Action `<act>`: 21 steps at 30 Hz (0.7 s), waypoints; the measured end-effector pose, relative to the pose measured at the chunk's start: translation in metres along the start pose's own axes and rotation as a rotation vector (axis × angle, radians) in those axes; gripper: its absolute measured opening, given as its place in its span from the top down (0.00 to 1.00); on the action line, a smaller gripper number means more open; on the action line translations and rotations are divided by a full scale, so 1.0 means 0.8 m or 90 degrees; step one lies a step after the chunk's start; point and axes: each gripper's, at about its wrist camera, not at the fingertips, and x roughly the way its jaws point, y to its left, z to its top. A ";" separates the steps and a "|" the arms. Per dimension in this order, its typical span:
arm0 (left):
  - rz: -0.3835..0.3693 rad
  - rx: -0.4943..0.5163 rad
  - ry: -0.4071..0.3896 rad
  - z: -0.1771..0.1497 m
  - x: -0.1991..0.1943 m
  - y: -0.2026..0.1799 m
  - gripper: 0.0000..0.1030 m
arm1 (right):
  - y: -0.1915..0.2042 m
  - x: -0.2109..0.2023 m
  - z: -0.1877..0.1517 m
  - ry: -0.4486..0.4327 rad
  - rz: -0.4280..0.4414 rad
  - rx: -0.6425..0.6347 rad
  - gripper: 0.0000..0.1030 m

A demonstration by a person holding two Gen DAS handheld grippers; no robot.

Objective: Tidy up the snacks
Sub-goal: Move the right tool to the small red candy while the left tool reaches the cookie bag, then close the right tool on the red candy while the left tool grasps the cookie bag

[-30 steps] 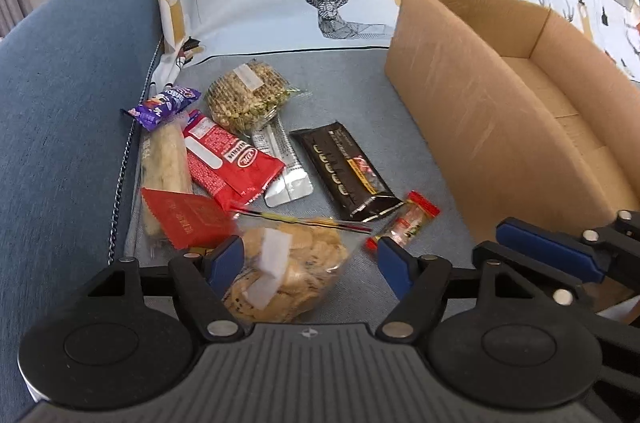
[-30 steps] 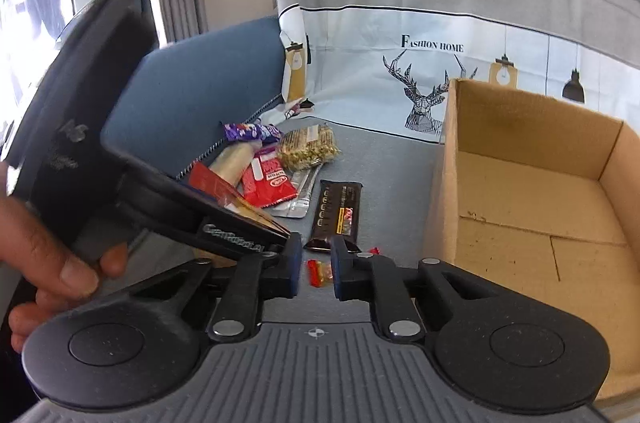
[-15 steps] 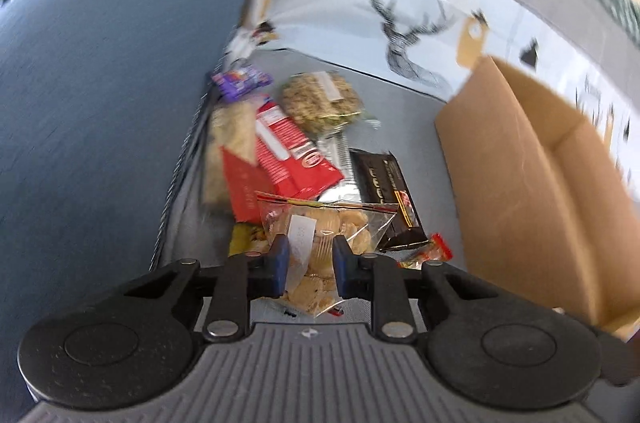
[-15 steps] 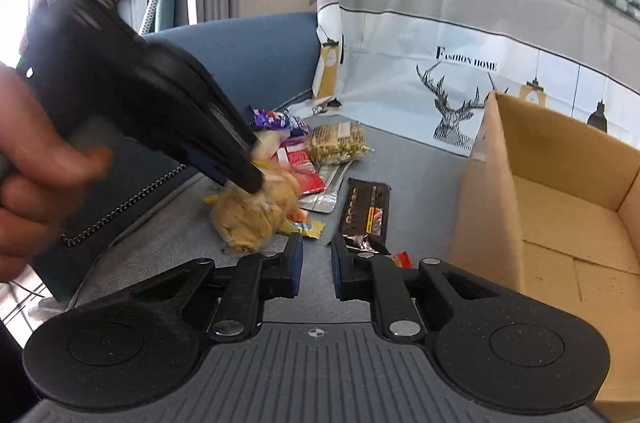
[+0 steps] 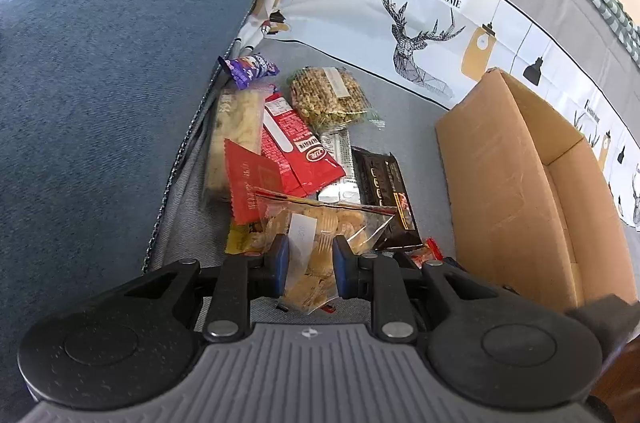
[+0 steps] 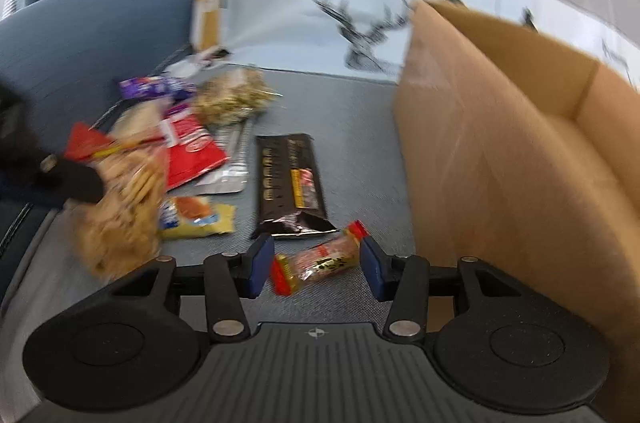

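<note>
Left wrist: my left gripper (image 5: pixel 308 265) clamps the cookie bag (image 5: pixel 316 247) at lower centre; right gripper (image 6: pixel 314 265) spread around sausage stick (image 6: pixel 320 259).

Bright daylight, soft shadows; left view sharp, right view motion-blurred throughout; fisheye bending at edges, dark vignetted corners.

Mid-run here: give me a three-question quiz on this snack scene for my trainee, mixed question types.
1. True or false: the left gripper is shut on the cookie bag.
2. Which snack lies between the open jaws of the right gripper? A) dark bar B) small red sausage stick C) purple candy
3. Fill in: the cardboard box stands to the ____ of the snack pile.

Key: 1 true; 2 B, the sausage stick; 3 right.
</note>
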 end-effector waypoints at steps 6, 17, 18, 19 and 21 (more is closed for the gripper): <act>-0.012 -0.014 -0.007 0.005 0.001 0.003 0.75 | -0.002 0.021 -0.004 0.018 -0.017 0.054 0.55; -0.042 -0.033 -0.005 0.008 -0.005 0.011 0.57 | -0.007 0.003 -0.008 0.002 0.071 -0.013 0.84; -0.044 -0.033 -0.005 0.007 -0.006 0.011 0.55 | -0.006 -0.001 -0.007 0.009 0.089 -0.024 0.84; -0.046 -0.033 -0.006 0.007 -0.007 0.011 0.51 | -0.005 -0.006 -0.006 0.019 0.111 -0.041 0.84; -0.052 -0.034 -0.001 0.006 -0.007 0.011 0.44 | -0.002 -0.017 -0.004 0.048 0.149 -0.080 0.84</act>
